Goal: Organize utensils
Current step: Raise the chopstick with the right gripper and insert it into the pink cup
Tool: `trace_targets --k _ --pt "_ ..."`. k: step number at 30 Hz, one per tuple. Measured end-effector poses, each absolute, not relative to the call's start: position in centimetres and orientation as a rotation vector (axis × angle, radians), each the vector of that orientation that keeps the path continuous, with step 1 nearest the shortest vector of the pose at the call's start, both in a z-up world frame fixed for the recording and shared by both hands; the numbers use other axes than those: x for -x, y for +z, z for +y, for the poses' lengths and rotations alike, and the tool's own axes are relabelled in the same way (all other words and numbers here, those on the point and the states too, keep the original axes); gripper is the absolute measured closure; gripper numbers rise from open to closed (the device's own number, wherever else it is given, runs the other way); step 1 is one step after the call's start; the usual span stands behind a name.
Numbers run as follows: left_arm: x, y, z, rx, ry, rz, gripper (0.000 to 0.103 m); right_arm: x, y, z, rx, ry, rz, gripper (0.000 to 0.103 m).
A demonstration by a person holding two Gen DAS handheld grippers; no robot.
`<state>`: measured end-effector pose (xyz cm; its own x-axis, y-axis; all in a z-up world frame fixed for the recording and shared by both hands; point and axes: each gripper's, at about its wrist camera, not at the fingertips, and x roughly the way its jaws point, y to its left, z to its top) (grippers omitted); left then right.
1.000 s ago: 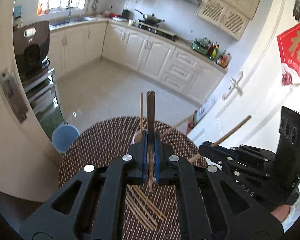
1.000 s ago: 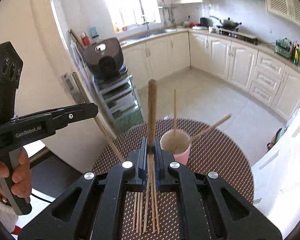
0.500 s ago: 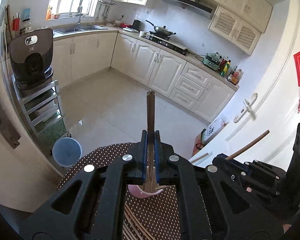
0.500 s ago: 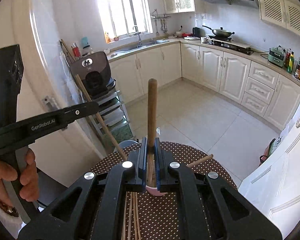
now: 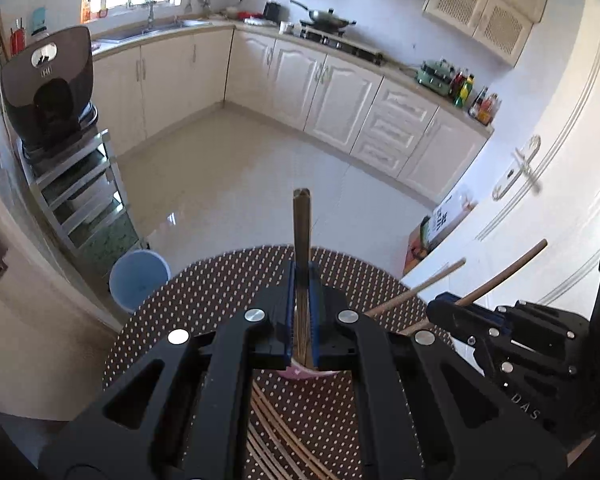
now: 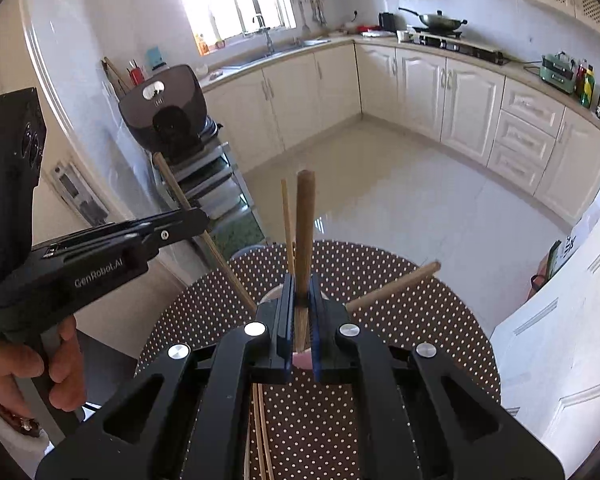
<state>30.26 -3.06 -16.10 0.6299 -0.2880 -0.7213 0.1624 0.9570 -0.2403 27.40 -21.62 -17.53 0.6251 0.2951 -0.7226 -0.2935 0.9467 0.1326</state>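
Both of my tongs have come down and forward since a second ago: the round table fills less of each view, and the pink cup that stood clear ahead of the jaws then now sits right under them.

My left gripper [image 5: 301,280] is pinched narrow on one dark brown chopstick [image 5: 301,224], which stands upright between the blue pads with its squared end pointing toward the kitchen floor. Only a sliver of the pink cup [image 5: 300,372] shows beneath the jaws (the rest is hidden by the black frame). Loose chopsticks [image 5: 272,432] lie fanned on the brown polka-dot table [image 5: 204,292] nearer to me.

My right gripper [image 6: 302,292] is likewise clamped tight on a thick round chopstick [image 6: 305,216], held upright. Just left of it a thinner pale chopstick [image 6: 287,220] rises from the cup, whose pink rim [image 6: 300,358] peeks out below the pads. Another chopstick [image 6: 396,286] leans out of the cup to the right, its blunt end over the tabletop.

From the right view, my left hand [image 6: 24,368] grips the handle of the other tool, at the left edge, and its chopstick slants down toward the cup. I cannot tell whether either held tip is inside the cup yet.

A blue bin [image 5: 139,278] stands on the floor beyond the table.
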Motion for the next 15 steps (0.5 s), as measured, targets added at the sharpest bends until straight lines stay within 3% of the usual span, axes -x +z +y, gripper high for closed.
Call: trace_targets --k 15 --pt "-29.3 -17.9 -2.9 0.135 -0.272 0.957 0.096 -26.5 -19.4 -21.3 -0.029 0.316 0.9 0.096"
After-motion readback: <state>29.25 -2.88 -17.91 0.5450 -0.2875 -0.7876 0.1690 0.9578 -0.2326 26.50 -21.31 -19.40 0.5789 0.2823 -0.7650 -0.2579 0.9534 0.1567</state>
